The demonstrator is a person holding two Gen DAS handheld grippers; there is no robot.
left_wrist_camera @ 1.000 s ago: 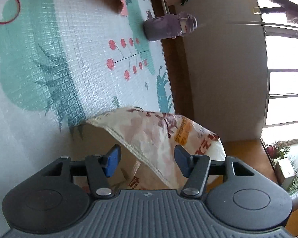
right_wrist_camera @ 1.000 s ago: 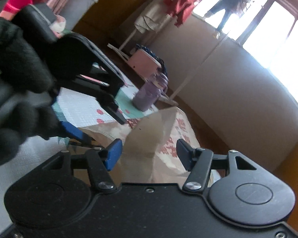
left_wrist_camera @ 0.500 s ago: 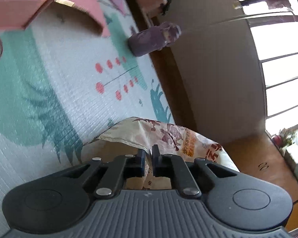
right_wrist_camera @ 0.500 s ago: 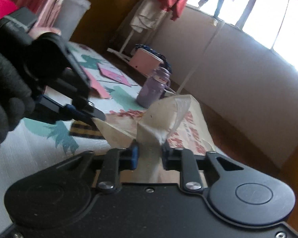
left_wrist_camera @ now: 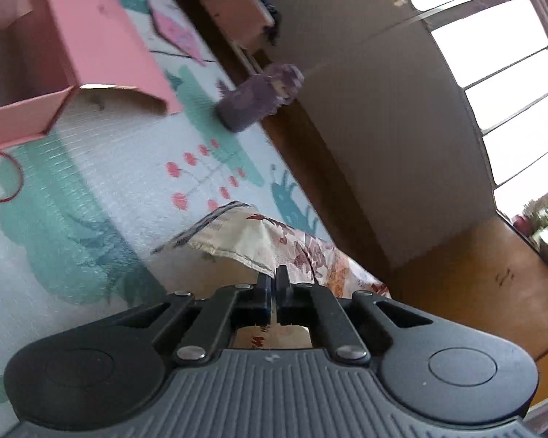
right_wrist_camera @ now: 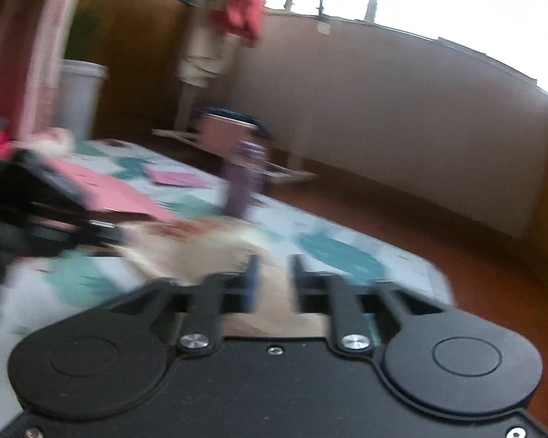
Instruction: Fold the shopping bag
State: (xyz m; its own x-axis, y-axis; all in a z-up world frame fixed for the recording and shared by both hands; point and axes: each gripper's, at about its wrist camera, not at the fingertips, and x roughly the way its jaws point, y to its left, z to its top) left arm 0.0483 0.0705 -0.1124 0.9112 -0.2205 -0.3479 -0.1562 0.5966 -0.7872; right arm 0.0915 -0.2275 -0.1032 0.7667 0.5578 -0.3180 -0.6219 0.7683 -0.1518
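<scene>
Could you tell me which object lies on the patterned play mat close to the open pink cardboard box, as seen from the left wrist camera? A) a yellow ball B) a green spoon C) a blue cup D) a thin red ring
D: a thin red ring lies flat on the patterned play mat, just beside the open pink cardboard box.

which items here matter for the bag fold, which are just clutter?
In play:
bag
left gripper, shut on bag
right gripper, bag between its fingers

Clutter:
purple bottle
pink box
red ring
</scene>
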